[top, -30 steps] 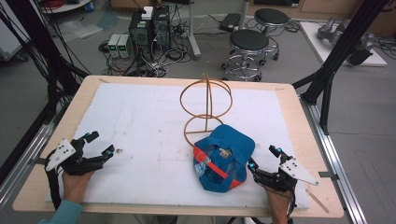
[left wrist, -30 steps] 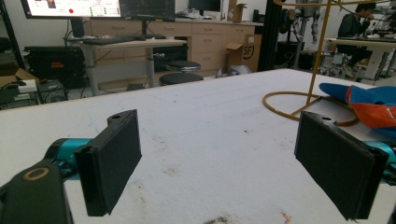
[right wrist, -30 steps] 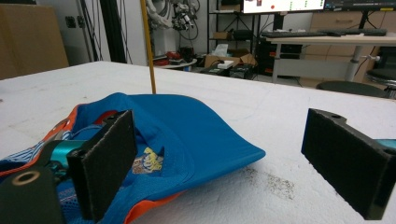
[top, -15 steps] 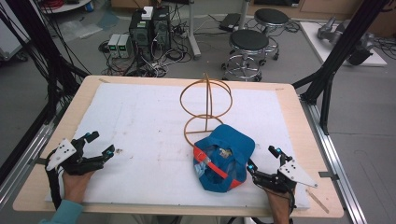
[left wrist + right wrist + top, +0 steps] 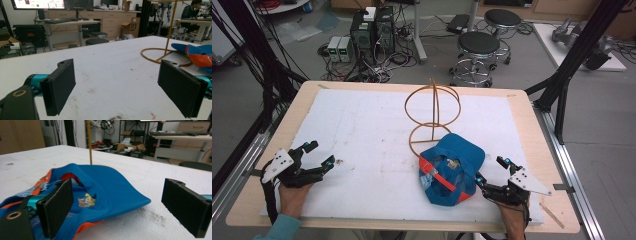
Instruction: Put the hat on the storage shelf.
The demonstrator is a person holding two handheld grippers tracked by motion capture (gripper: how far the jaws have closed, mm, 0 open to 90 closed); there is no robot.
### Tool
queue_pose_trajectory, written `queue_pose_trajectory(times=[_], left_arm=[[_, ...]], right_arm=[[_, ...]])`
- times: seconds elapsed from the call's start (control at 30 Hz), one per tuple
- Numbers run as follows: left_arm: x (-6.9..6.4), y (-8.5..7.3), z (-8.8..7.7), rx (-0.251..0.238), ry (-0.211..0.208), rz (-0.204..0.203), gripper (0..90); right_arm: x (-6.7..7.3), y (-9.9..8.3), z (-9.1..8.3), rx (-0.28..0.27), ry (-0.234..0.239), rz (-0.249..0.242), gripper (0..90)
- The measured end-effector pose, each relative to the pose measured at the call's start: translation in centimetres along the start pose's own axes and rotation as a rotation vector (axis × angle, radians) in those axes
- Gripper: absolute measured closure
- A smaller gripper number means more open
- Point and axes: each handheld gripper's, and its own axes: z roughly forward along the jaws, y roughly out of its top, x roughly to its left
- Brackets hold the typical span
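A blue fabric cap [image 5: 452,167] with orange trim is seen lying upturned on the white foam mat [image 5: 362,130], its soft crown slumped and a printed lining patch exposed inside. It lies at about 5 o'clock from the table's middle, touching the base ring of a thin, golden wire stand [image 5: 433,112] made of round hoops on an upright rod, which rises at 12 o'clock from the cap. The right gripper [image 5: 493,172] is held just beside the cap at its 3 o'clock, its flat black rectangular jaws spread wide; in the right gripper view one jaw is seen against the cap's brim side, though contact cannot be told. The left gripper [image 5: 319,156] is held well apart at 9 o'clock, jaws likewise spread, over the mat's rough, speckled surface. The mat is carried by a pale wooden table [image 5: 532,125]
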Motion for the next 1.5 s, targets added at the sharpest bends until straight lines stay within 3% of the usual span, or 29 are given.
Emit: queue_pose_trajectory(times=[0.43,0.77,0.83,0.87,0.97,1.0,1.1,1.43,1.5], left_arm=[[0.0,0.0,0.0,-0.001,0.001,0.006,14.9],[0.0,0.0,0.0,-0.004,0.001,-0.002,14.8],[0.0,0.0,0.0,-0.003,0.002,-0.004,14.9],[0.0,0.0,0.0,-0.003,0.002,-0.004,14.9],[0.0,0.0,0.0,-0.004,0.002,-0.002,14.9],[0.0,0.0,0.0,-0.003,0.002,-0.002,14.9],[0.1,0.0,0.0,-0.003,0.001,-0.003,14.8],[0.1,0.0,0.0,-0.003,0.002,-0.013,14.8],[0.1,0.0,0.0,-0.002,0.003,-0.014,14.9]], right_arm=[[1.8,3.0,-1.3,-0.002,0.093,-0.075,9.5],[4.0,4.3,-1.4,0.097,0.23,-0.193,9.9],[4.4,4.3,-1.4,0.122,0.264,-0.216,15.4],[4.3,4.4,-1.1,0.092,0.278,-0.281,15.9],[4.8,4.2,-1.2,0.136,0.298,-0.309,16.6],[5.2,4.0,-1.4,0.18,0.308,-0.277,16.6],[5.6,3.7,-1.4,0.22,0.327,-0.286,17.0],[6.4,2.5,-0.9,0.331,0.402,-0.378,36.7],[6.5,2.2,-0.6,0.348,0.399,-0.4,38.1]])
